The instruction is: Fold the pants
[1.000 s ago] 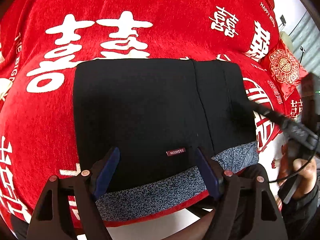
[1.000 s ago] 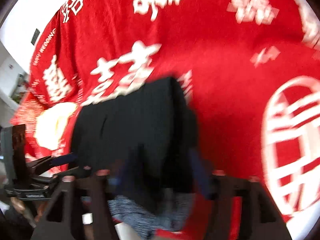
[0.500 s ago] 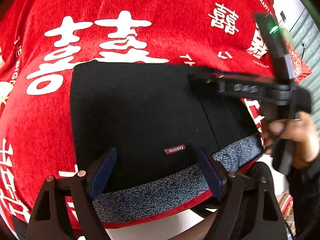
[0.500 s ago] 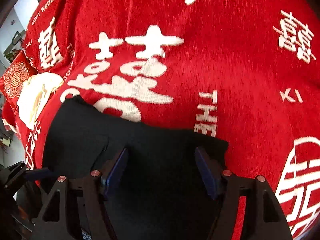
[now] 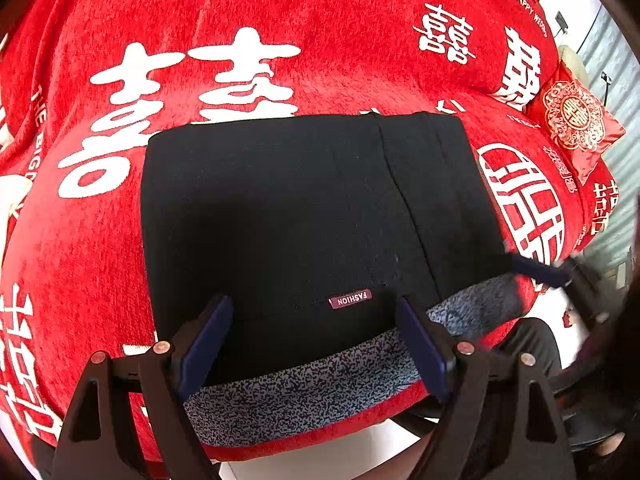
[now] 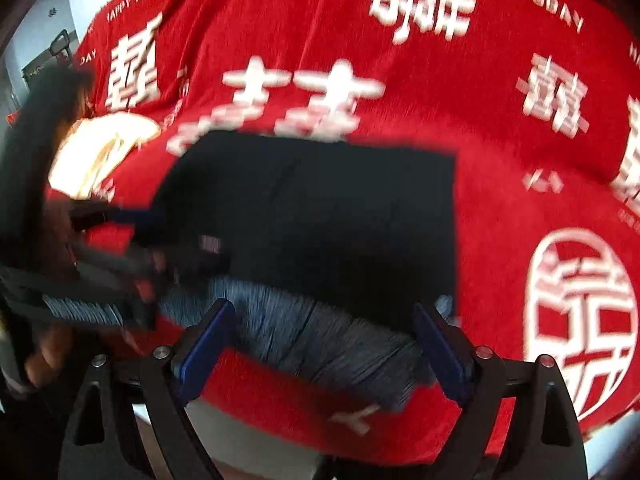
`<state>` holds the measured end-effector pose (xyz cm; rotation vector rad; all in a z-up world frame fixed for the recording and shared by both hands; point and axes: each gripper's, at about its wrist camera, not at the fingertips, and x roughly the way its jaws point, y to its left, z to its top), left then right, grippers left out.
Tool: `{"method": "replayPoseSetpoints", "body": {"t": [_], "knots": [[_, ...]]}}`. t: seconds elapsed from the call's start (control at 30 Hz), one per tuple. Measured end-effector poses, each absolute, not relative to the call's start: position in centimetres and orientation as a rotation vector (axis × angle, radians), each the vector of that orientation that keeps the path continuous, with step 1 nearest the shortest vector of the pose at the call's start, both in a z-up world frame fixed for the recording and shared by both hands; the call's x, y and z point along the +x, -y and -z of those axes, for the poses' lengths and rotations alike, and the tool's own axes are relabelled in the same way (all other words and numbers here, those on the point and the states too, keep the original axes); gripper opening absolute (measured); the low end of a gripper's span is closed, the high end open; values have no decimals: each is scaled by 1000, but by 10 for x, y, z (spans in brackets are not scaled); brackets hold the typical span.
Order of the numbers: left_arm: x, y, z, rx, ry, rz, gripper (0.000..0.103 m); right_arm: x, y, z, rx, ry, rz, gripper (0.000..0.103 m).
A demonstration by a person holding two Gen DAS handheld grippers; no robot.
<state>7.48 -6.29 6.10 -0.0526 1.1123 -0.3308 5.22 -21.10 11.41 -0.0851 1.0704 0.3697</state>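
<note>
The black pants [image 5: 304,216] lie folded into a flat rectangle on the red bedspread, with a speckled grey waistband [image 5: 304,392] along the near edge and a small "FASHION" label [image 5: 351,299]. My left gripper [image 5: 316,340] is open and empty, hovering over the near edge of the pants. My right gripper [image 6: 324,344] is open and empty above the waistband [image 6: 304,336] in the blurred right wrist view; the pants [image 6: 320,216] lie just beyond it. The right gripper also shows at the right edge of the left wrist view [image 5: 560,276].
The red bedspread [image 5: 240,40] with white characters covers the whole surface. A red embroidered cushion [image 5: 576,116] lies at the far right. A pale cushion [image 6: 100,148] lies left of the pants. The bed's near edge runs just below both grippers.
My right gripper pulled back from over the far part of the pants to the near right edge, moving fast. My left gripper stayed almost still. The pants have not moved.
</note>
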Motion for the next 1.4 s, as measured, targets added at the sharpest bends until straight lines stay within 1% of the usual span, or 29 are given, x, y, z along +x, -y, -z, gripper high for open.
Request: {"method": "replayPoseSetpoints", "body": {"t": [0.03,0.1,0.23,0.33,0.4,0.47,0.53,0.57,0.6,0.63,0.7,0.8,0.9,1.03,1.17,1.3,1.4], "knots": [[74,62,-61,-54,-1111,333,86,49,208,-106,-119,-1068,-357,91],[74,62,-61,-54,-1110,335,86,45,199,-99,-188,-1054,-360,103],[72,57,-65,-76,-1113,339,86,40,180,-93,-346,-1056,-343,103],[69,47,-74,-104,-1107,325,86,38,190,-105,-268,-1052,-376,103],[66,37,-80,-127,-1083,315,86,32,204,-118,-159,-1028,-397,103],[69,25,-73,-155,-1095,272,86,30,212,-121,-93,-1010,-390,103],[76,22,-56,-145,-1156,228,86,35,213,-108,-91,-1067,-384,103],[78,21,-46,-137,-1187,224,86,40,211,-96,-110,-1128,-375,103],[76,18,-45,-154,-1182,228,87,43,210,-86,-123,-1177,-371,103],[74,14,-46,-178,-1177,228,88,44,210,-85,-124,-1180,-372,103],[70,5,-50,-227,-1178,236,88,46,213,-99,-86,-1142,-379,103],[63,-1,-51,-234,-1165,227,88,53,219,-135,-45,-1045,-386,103],[56,2,-36,-239,-1207,236,88,78,210,-158,-42,-997,-412,103],[48,5,-20,-281,-1247,242,88,121,171,-158,-80,-1013,-478,103],[47,10,-17,-257,-1256,237,88,173,112,-131,-106,-1127,-583,103],[50,8,-11,-288,-1282,239,88,200,70,-97,-323,-1179,-521,103],[45,-3,-17,-306,-1271,243,88,226,69,-92,-277,-1196,-473,103]]}}
